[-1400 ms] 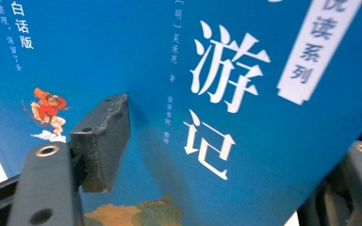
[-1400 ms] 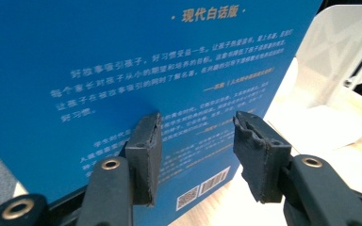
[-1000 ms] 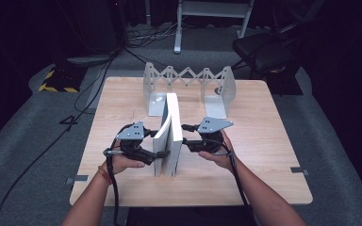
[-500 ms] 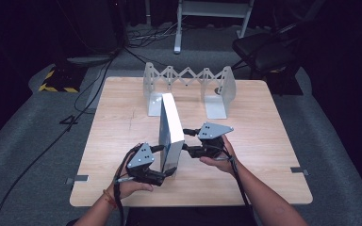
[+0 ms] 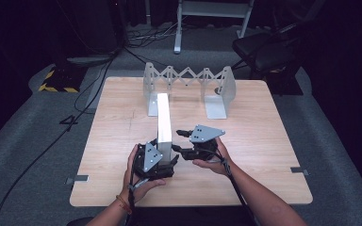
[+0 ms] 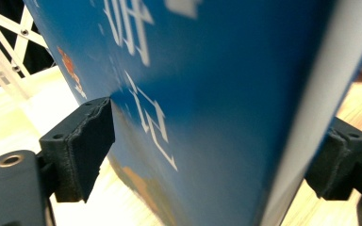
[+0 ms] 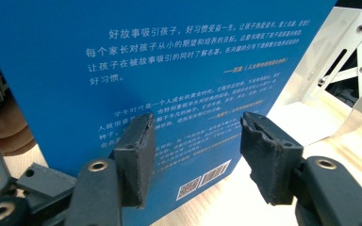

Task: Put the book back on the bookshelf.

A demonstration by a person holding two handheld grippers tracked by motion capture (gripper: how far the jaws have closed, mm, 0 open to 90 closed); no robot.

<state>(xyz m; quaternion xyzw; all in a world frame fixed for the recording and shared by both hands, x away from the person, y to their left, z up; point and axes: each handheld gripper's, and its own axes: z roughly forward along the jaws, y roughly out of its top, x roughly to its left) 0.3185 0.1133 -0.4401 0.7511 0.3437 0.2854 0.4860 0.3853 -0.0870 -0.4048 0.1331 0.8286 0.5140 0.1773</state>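
A blue book (image 5: 164, 123) stands upright on its edge on the wooden worktop (image 5: 264, 155), just left of centre, its far end close to the left plate of the metal folding rack (image 5: 188, 89) at twelve o'clock. The left claw (image 5: 162, 157) sits at the book's near end, at about six o'clock; in the left gripper view its jaws straddle the book (image 6: 207, 94), one pad on each cover, gripping it after widening a little a moment ago. The right claw (image 5: 181, 141) hovers at the book's three o'clock side; in the right gripper view its jaws stand apart in front of the back cover (image 7: 169, 70) with its printed text and barcode, clasping nothing, having just been opening.
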